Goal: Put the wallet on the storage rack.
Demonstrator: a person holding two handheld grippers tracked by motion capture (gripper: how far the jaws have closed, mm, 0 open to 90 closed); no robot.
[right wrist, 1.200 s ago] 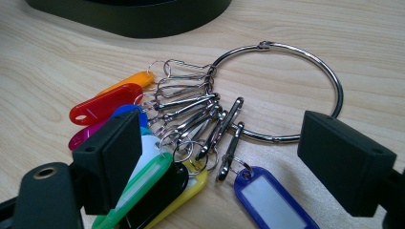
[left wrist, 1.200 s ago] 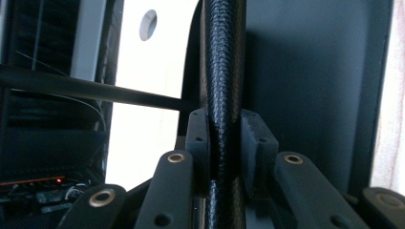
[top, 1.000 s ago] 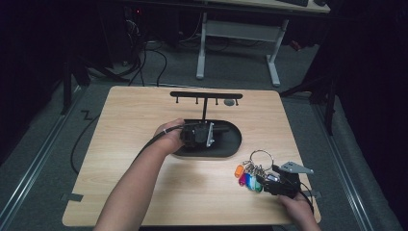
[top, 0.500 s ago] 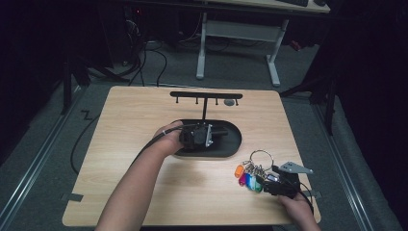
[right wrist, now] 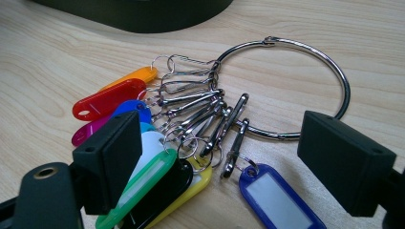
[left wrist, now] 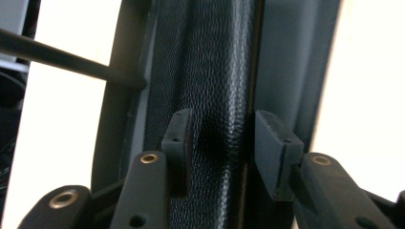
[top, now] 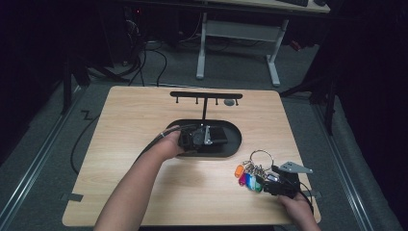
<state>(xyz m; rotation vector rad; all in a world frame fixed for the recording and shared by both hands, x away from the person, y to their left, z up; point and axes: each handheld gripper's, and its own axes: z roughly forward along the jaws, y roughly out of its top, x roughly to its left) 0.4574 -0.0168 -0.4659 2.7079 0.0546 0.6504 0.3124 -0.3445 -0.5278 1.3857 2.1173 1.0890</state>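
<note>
on the wooden table (top: 144, 125), a black oval tray (top: 231, 144) sits near the middle, and everything else is placed from it. a thin post rises from the tray's far edge and carries a black rack (top: 206, 95) with small hooks, one of them bearing a little grey piece. the table has a pale grain and rounded corners. around it the room is dark: grey carpet, loose cables on the floor beyond the tray's far left, and the white legs of a desk (top: 235, 33) well behind the rack.

the left gripper (top: 195, 137) lies over the tray's left half, held by a hand whose forearm comes in from the near edge. in the left gripper view its pads (left wrist: 179, 138) stand apart on either side of a black pebbled wallet (left wrist: 219, 86) lying in the tray; the left pad sits against the leather, the right one just clear of it, so the claw is released.

right of the tray and nearer the person, a steel key ring (right wrist: 305, 81) with coloured tags (right wrist: 110, 100) lies on the wood. the right gripper (top: 279, 185) rests just beside it, and in the right gripper view its jaws stand wide around the tags, gripping nothing.

against the earlier frames, the left jaws have just been opening, with the wallet between them. both hands sit where they were, and the key ring has not shifted.
</note>
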